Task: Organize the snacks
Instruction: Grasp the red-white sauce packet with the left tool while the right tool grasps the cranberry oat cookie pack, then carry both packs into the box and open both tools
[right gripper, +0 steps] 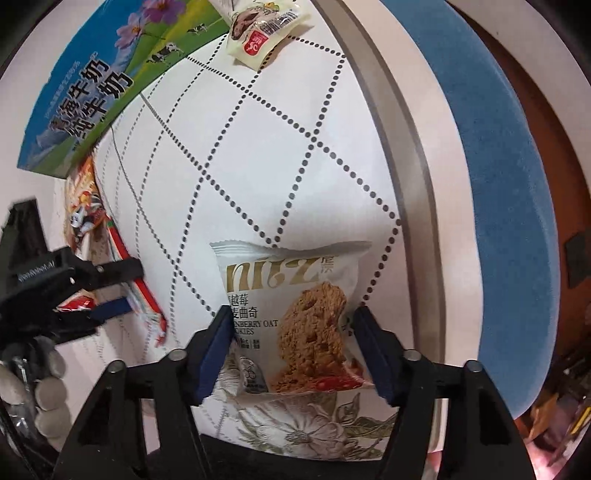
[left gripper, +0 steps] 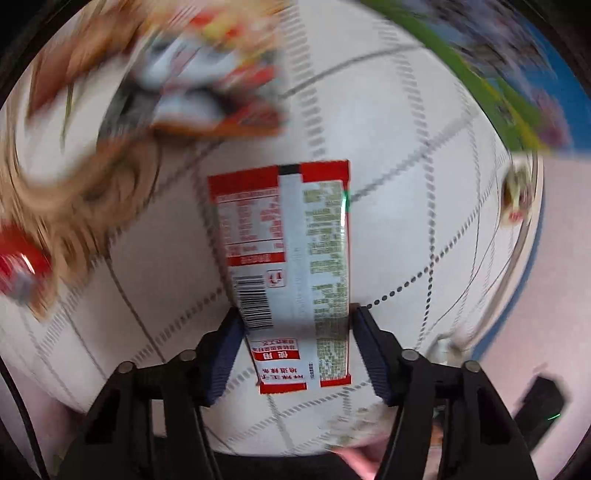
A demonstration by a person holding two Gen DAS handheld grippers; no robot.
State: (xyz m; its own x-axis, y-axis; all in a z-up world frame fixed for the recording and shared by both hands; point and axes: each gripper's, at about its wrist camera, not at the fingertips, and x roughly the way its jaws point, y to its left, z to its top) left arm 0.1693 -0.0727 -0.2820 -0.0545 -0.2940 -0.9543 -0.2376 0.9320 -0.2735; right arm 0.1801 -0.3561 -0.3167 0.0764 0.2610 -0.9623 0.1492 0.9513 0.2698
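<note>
My left gripper (left gripper: 295, 321) is shut on a long red and silver snack packet (left gripper: 291, 236), printed back side up, held above the white dotted tablecloth (left gripper: 406, 206). In the right wrist view the left gripper (right gripper: 122, 291) shows at the left edge, holding the same packet (right gripper: 140, 291) edge-on. My right gripper (right gripper: 291, 325) is shut on a white cranberry oat cookie packet (right gripper: 295, 314), which sticks out forward over the cloth.
Blurred snack packets (left gripper: 207, 81) lie in a woven basket (left gripper: 55, 192) at upper left. A blue and green milk carton box (right gripper: 92, 85) stands at the back. A small cream packet (right gripper: 262, 29) lies by the table's rim (right gripper: 417, 184). A blue chair (right gripper: 517, 206) stands beyond.
</note>
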